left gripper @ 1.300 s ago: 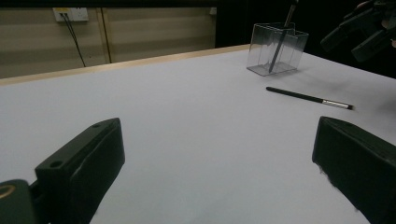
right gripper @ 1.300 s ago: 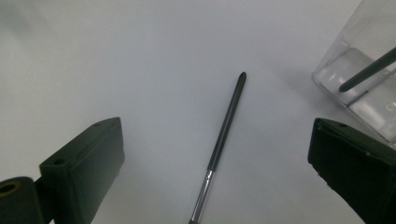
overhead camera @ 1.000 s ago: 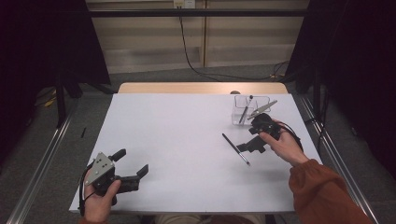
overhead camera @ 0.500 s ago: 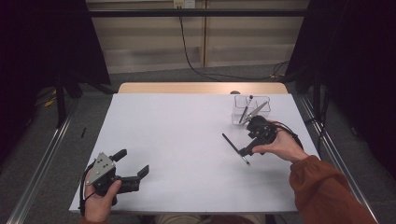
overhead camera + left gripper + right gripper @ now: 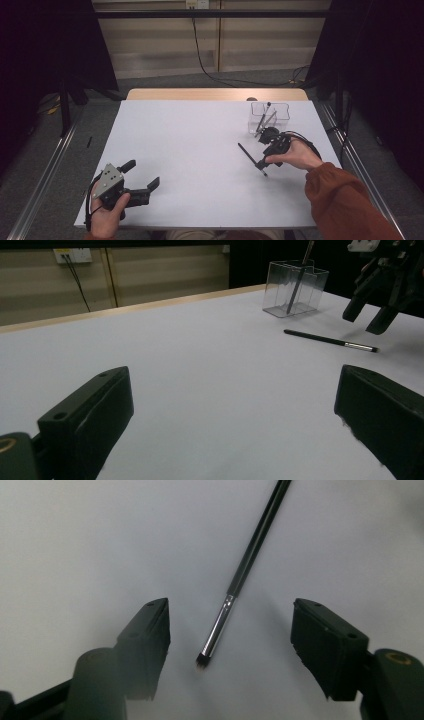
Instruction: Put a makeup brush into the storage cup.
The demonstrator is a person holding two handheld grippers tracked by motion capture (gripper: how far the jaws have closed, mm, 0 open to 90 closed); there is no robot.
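A thin black makeup brush with a silver ferrule lies flat on the white table, right of centre. My right gripper points down over its bristle end. In the right gripper view the brush lies between the jaws, and neither pad touches it. The right gripper is open, and its jaws have just been closing. It also shows at the upper right of the left gripper view, as the right gripper just above the brush. My left gripper rests open near the table's front left with nothing between its jaws.
A clear plastic holder stands at the back right of the table with another dark brush leaning in it. It stands just beyond the right hand. A wooden strip runs along the table's far edge.
The right gripper has tipped down over the brush's bristle end and its jaws stand narrower. The left gripper has not moved.
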